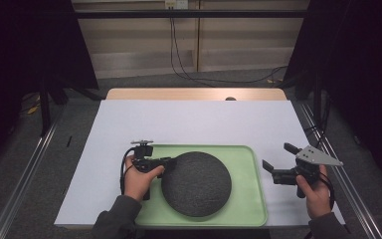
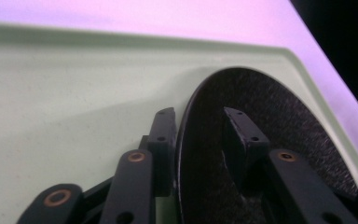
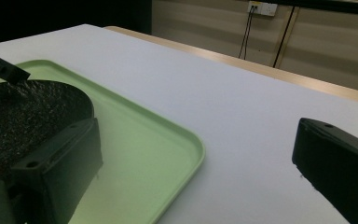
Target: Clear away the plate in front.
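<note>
A dark speckled round plate lies in a pale green tray at the table's near edge. My left gripper is at the plate's left rim, held low. In the left gripper view the plate has its thin rim between my jaws: one finger is outside the rim over the tray, the other is over the plate's face, with a gap to the rim. My right gripper hovers wide open over the white table, right of the tray, and holds nothing.
The white tabletop stretches far beyond the tray, with a wooden strip at its back edge. In the right gripper view the tray's corner and the plate lie to the left. Cables hang at the back wall.
</note>
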### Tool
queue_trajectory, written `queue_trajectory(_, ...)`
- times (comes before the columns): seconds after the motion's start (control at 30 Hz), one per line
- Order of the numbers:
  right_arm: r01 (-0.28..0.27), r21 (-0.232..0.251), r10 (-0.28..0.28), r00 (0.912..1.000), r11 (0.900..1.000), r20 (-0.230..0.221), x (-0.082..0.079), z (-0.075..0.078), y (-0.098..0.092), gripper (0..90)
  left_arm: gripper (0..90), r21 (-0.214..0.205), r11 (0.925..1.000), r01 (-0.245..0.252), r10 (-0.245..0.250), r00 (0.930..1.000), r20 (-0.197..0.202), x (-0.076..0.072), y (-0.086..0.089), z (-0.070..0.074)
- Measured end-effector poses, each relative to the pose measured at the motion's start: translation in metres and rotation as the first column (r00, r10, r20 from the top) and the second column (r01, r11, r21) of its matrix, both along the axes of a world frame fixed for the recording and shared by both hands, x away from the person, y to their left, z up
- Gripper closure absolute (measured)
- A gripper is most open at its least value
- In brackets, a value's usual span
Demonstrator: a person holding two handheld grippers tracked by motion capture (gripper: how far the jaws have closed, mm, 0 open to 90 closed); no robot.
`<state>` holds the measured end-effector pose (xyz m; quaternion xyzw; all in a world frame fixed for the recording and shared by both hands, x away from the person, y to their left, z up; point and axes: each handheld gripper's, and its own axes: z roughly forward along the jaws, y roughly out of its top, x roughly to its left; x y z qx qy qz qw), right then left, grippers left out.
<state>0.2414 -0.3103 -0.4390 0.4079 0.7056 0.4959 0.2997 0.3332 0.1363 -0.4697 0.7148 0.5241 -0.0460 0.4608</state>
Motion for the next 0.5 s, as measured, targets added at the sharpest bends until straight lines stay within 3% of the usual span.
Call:
queue_trajectory(0.07,0.0,0.002,0.0,1.0,1.0,-0.001,0.0,0.0,0.0,0.9,63.8,0.004,1.0,0.005,-0.005,0.9999,0.01,0.001,0.003,0.003)
queue_trajectory(0.33,-0.002,0.0,0.002,1.0,1.0,-0.003,0.0,0.0,0.001,1.0,57.6,-0.043,0.9981,-0.044,0.047,0.9975,0.053,0.003,0.016,0.013)
queue_trajectory(0.5,-0.004,-0.003,0.004,1.0,1.0,-0.002,0.0,0.0,0.0,1.1,51.7,-0.062,0.9971,-0.043,0.048,0.9957,0.079,0.004,0.023,0.019)
